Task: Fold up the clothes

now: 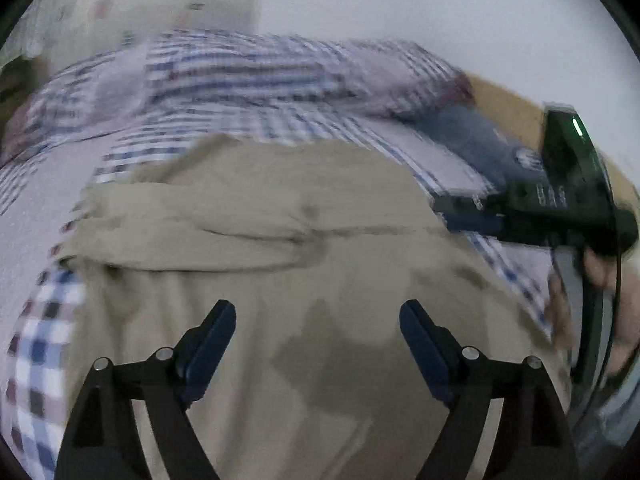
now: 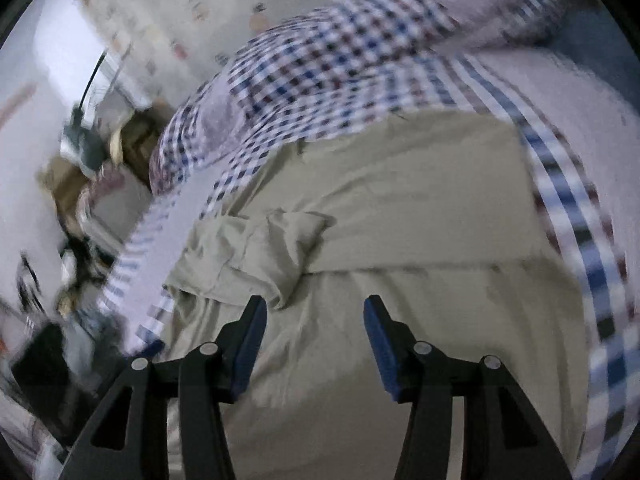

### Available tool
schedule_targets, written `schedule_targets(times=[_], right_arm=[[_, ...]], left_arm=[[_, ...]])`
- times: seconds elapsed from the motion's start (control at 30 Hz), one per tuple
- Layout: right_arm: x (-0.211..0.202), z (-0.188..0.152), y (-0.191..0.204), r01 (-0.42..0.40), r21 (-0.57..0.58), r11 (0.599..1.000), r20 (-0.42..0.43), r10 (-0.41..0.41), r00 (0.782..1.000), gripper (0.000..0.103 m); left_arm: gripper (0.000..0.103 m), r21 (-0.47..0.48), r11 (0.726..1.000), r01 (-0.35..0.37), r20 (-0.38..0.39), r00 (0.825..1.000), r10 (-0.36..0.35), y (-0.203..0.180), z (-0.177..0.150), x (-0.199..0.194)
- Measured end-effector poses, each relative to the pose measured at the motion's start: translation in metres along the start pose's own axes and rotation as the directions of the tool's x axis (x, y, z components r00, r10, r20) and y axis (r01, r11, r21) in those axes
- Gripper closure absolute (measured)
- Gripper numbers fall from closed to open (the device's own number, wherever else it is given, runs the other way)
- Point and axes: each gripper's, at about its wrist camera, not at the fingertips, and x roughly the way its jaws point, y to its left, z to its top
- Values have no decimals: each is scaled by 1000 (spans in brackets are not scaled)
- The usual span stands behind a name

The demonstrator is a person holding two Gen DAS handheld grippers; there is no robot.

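A khaki garment point(image 1: 280, 240) lies spread on a bed covered by a checked bedspread point(image 1: 44, 344), and both tools hang above it with nothing between their fingers: the left tool point(image 1: 318, 320) has its jaws spread wide, and the right tool point(image 2: 316, 320) is also spread, a little less so. In the right wrist view the cloth shows one fold line running across it and a crumpled, bunched corner point(image 2: 256, 252) near the left edge, just ahead of the right tool's left finger. That bunch looks like the part still to be dealt with, so the step in hand is probably to take hold of an edge or corner and lay it flat over the rest. To do it well, each tool should come down on a single clear edge, pinch only the layer meant to move, and both should lift and carry together so the fold line stays straight; smoothing the crumpled corner first would keep the lump from being folded in. Both views are blurred, so finer creases cannot be read. A checked pillow or heaped quilt point(image 2: 320, 64) sits just beyond the far edge of the garment and could crowd a fold made that way. In the left wrist view the other tool's body and the hand point(image 1: 600, 268) holding it are near the right side, over a dark blue cloth point(image 1: 472, 136).
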Motion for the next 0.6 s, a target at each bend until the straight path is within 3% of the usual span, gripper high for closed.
schedule_targets(times=[0.07, 0.13, 0.27, 0.4, 0.5, 0.53, 0.57, 0.6], right_arm=[[16, 3, 31, 37, -131, 991, 3, -37, 999, 48], [33, 3, 59, 52, -245, 968, 1, -53, 999, 48], [85, 0, 112, 103, -468, 878, 15, -109, 994, 51], [138, -3, 143, 139, -601, 787, 0, -174, 985, 54], [169, 2, 152, 161, -643, 749, -10, -219, 976, 62], [176, 4, 150, 167, -639, 751, -22, -234, 972, 73], [183, 6, 148, 172, -634, 754, -35, -250, 968, 100], [189, 8, 146, 177, -629, 757, -47, -265, 963, 101]], left_arm=[[16, -158, 987, -27, 38, 999, 33, 37, 7, -3], [16, -306, 951, -51, 61, 996, 72, 74, 11, -3], [16, -566, 821, -76, 12, 995, 100, 144, 4, -2], [16, -680, 728, -93, 7, 991, 133, 188, -4, -4], [16, -728, 684, -52, 30, 994, 108, 205, -7, -2], [16, -732, 679, -47, 34, 994, 105, 208, -6, -3], [16, -731, 680, -46, 36, 994, 105, 209, -6, -3], [16, -730, 682, -46, 37, 994, 107, 210, -5, -4]])
